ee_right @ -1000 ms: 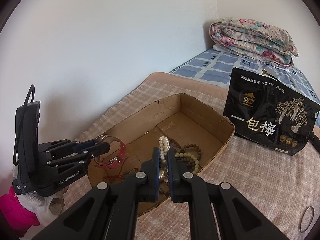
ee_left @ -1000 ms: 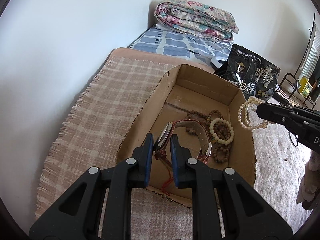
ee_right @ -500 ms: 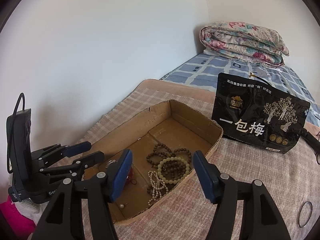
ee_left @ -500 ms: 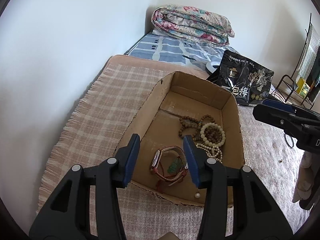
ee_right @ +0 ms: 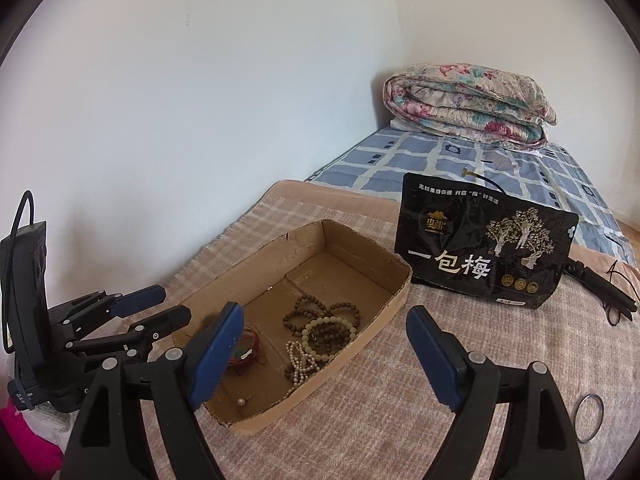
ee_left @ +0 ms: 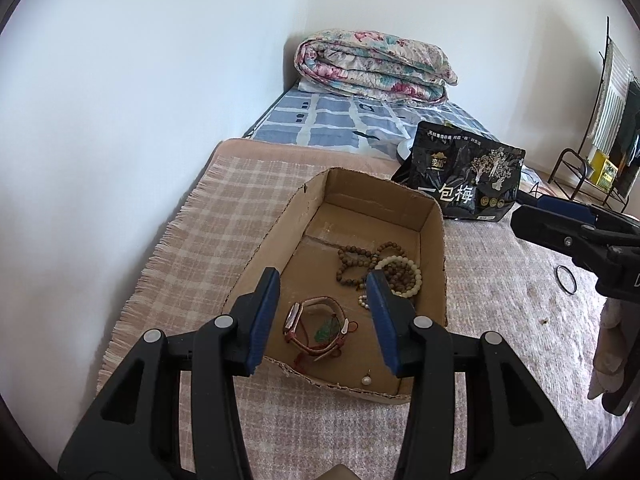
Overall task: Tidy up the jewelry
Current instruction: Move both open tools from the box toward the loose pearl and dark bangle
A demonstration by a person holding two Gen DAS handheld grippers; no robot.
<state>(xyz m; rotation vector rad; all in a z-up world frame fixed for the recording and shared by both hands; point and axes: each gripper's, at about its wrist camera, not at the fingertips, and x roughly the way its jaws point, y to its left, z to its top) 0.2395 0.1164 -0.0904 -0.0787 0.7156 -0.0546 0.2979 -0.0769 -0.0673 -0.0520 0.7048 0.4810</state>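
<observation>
Hovering just short of the cardboard box [ee_left: 434, 248], both tongs are empty: the left tongs [ee_left: 324, 320] stand partly apart over its near end, and the right tongs [ee_right: 324, 348] have just been opening wide, nothing between their pads.

Everything already sorted lies inside the box. Nearest its front wall sits a loose pearl [ee_left: 365, 380], tiny, round and likely to roll or slip from a pinch. Just behind it lies the watch [ee_left: 316, 326], its strap curled into a loop with a green charm and red cord tangled in it; the strap looks bendy and light, so pinching across the band, not the glass face, seems safest. Farther in, toward the box's right wall, a white pearl strand [ee_right: 300, 358], a pale bead bracelet [ee_left: 404, 274] and brown wooden beads [ee_left: 352, 260] overlap; these are limp and would drag each other if lifted carelessly.

Right of the box, on the bed cover, a thin dark ring [ee_left: 566, 279] lies flat, hard to get pads under. Beyond the box leans a black snack bag [ee_left: 464, 176].
</observation>
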